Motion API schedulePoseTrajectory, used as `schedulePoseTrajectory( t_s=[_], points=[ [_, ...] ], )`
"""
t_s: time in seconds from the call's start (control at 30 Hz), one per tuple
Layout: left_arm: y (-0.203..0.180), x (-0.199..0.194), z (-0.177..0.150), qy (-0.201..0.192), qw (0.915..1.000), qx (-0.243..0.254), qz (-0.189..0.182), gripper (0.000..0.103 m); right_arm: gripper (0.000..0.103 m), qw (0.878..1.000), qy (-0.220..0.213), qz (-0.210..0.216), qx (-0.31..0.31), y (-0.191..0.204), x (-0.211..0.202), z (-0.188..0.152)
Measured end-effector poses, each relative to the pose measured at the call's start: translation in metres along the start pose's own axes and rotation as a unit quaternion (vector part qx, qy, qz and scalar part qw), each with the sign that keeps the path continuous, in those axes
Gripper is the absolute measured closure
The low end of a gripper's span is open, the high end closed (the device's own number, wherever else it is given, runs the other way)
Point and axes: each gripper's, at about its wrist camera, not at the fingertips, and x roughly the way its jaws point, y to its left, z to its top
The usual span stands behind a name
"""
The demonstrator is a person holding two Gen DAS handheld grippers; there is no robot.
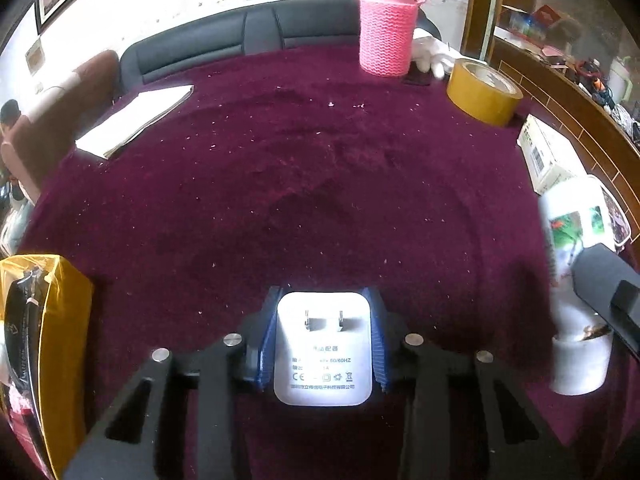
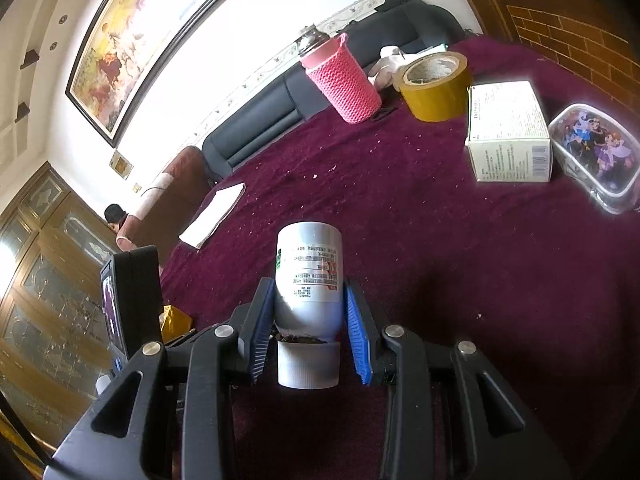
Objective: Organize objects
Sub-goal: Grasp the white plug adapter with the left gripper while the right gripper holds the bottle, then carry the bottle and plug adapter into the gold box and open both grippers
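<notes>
**Over the maroon cloth: a charger in my left gripper, a bottle in my right**

On the maroon tablecloth point(image 1: 320, 168), my left gripper point(image 1: 324, 344) clamps a white charger plug point(image 1: 323, 356) between its blue pads, prongs facing up. My right gripper point(image 2: 308, 332) grips a white bottle point(image 2: 309, 280) by its body, cap toward me, base pointing away. A tape roll point(image 2: 434, 84) and a white box point(image 2: 508, 132) sit well beyond.

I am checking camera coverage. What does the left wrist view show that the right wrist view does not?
Only left wrist: the white charger between its pads, and a yellow packet.
Only right wrist: the lidded box with cartoon figures.
Both: the pink jar, tape roll, papers, carton, white bottle and maroon cloth.
</notes>
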Motion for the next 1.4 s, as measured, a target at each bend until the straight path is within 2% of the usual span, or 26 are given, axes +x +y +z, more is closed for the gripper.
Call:
schedulePoseTrajectory(
  t_s=[0.27,0.53,0.83,1.4],
  points=[
    [-0.003,-0.023,-0.016,-0.014,0.9998,0.007,-0.015,0.069,0.071,1.000,-0.006,0.003,-0.013,0.007,-0.005,-0.002],
    [0.012,-0.048,-0.040,-0.016,0.9990,-0.009,-0.041,0.069,0.071,0.999,-0.014,-0.001,-0.031,0.016,-0.008,-0.003],
    [0.034,-0.096,-0.053,-0.052,0.9966,-0.022,-0.060,0.069,0.072,0.999,0.004,-0.012,-0.045,0.019,0.001,-0.007],
    [0.044,-0.096,-0.059,-0.056,0.9932,-0.029,-0.097,0.069,0.072,0.997,0.023,-0.019,-0.073,0.030,0.010,-0.017]
  ],
)
